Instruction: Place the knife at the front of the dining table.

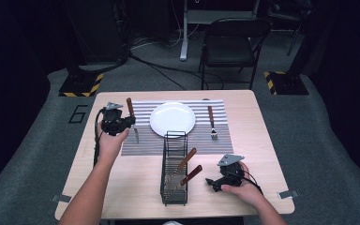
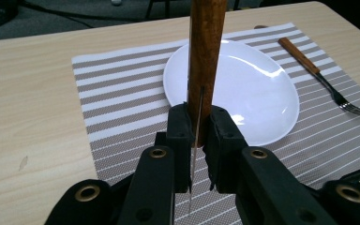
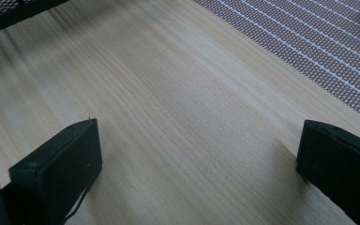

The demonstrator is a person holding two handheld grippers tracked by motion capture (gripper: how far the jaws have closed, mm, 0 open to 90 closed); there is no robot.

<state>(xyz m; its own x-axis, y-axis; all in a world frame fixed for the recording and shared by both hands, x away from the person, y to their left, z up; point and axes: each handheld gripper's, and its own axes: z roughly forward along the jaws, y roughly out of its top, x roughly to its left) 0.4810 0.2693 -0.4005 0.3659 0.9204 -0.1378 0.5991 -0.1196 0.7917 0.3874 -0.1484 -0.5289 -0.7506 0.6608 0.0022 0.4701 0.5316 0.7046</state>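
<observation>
On the wooden table [image 1: 122, 173], a striped placemat [image 1: 140, 140] lies across the far half. A black wire basket [image 1: 174, 187] stands on the near half, its far end overlapping the placemat edge, with two wooden-handled utensils [image 1: 187, 166] lying inside. A white plate [image 1: 172, 118] sits at the placemat's centre. A fork [image 1: 212, 123] lies on the placemat to the right of the plate, tines toward the person. The left gripper [image 1: 130, 123] is over the left part of the placemat, jaws clenched on a wooden-handled knife [image 2: 205, 61] where handle meets blade; handle points away, blade toward the person. The right gripper [image 1: 212, 183] rests low over bare table right of the basket, jaws released and wide apart, nothing between them.
</observation>
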